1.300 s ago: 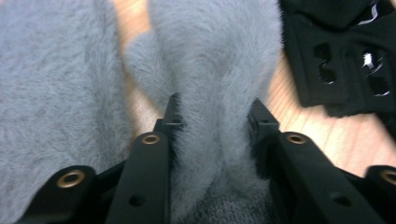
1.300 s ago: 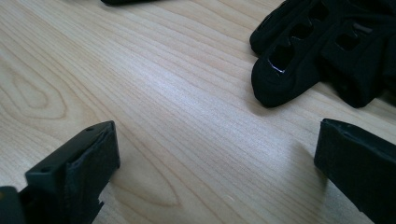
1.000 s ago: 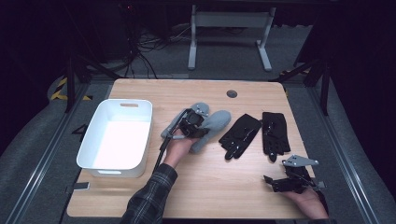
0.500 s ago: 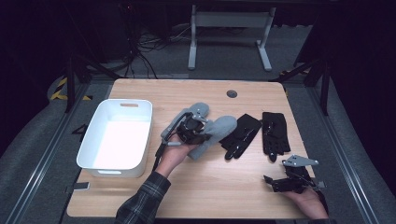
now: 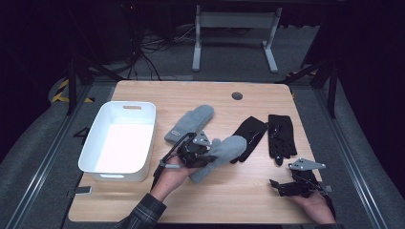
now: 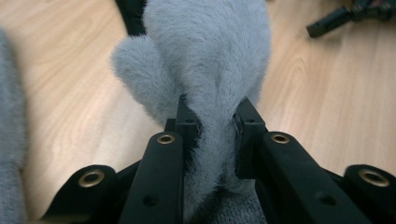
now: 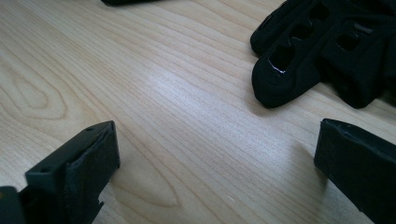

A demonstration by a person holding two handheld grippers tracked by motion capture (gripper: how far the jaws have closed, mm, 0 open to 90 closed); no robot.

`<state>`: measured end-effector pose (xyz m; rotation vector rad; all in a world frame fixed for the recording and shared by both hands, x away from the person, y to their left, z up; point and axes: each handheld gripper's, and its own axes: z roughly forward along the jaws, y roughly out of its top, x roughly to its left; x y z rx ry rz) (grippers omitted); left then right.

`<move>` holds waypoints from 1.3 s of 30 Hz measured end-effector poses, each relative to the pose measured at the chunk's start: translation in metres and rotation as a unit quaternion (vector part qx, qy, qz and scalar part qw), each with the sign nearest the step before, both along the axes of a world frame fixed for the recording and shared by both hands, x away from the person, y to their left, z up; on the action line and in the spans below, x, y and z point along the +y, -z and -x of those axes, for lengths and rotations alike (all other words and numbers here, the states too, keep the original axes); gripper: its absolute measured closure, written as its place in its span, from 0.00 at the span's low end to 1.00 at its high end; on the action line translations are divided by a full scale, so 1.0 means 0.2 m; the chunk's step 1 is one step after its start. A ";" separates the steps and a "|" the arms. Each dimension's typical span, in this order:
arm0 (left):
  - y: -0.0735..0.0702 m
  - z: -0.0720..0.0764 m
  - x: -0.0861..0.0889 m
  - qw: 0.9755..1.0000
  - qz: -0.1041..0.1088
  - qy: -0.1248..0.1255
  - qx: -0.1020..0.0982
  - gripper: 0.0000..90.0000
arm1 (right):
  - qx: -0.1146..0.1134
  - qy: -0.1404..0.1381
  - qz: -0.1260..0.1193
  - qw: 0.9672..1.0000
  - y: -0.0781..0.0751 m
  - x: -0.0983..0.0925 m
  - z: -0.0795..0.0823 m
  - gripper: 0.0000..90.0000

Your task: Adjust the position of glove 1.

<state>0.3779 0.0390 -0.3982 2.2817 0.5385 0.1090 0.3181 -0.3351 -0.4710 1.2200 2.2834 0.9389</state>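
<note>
Mitten's place: we see the grey mitten [image 5: 224, 152] at mid-table, just beside the black glove [image 5: 249, 137].
Long axis: we see fingertip end pointing far-right, cuff toward us.
Left gripper [image 5: 198, 155]: we see it clamped on the mitten's cuff.
Right gripper [image 5: 284, 186]: we see jaws wide apart, holding nothing.

A lab-like recording room: a lone wooden table [image 5: 200, 95] on grey carpet, dark surroundings, loose cables [image 5: 143, 62] and a metal stand [image 5: 234, 33] at the far side
</note>
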 end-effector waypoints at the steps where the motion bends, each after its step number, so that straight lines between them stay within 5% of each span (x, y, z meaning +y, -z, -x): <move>1: 0.00 0.00 0.00 1.000 0.000 0.000 0.000 0.85 | 0.000 0.000 0.000 1.000 0.00 0.00 0.00 0.01; 12: 0.10 0.11 0.03 1.000 -0.015 0.006 0.000 0.85 | 0.000 0.000 0.000 1.000 0.00 0.00 0.00 0.00; 28: 0.20 0.22 -0.01 0.998 -0.034 0.051 0.013 0.80 | 0.000 0.000 0.000 1.000 0.00 0.00 0.00 0.00; 32: 0.20 0.22 -0.02 0.998 -0.030 0.060 0.014 0.71 | 0.000 0.000 0.000 1.000 0.00 0.00 0.00 0.00; 36: 0.20 0.21 -0.02 0.998 -0.026 0.054 0.022 0.47 | 0.000 0.000 0.000 1.000 0.00 0.00 0.00 0.00; 39: 0.18 0.21 -0.02 0.999 -0.005 0.050 0.019 0.39 | 0.000 0.000 0.000 1.000 0.00 0.00 0.00 0.00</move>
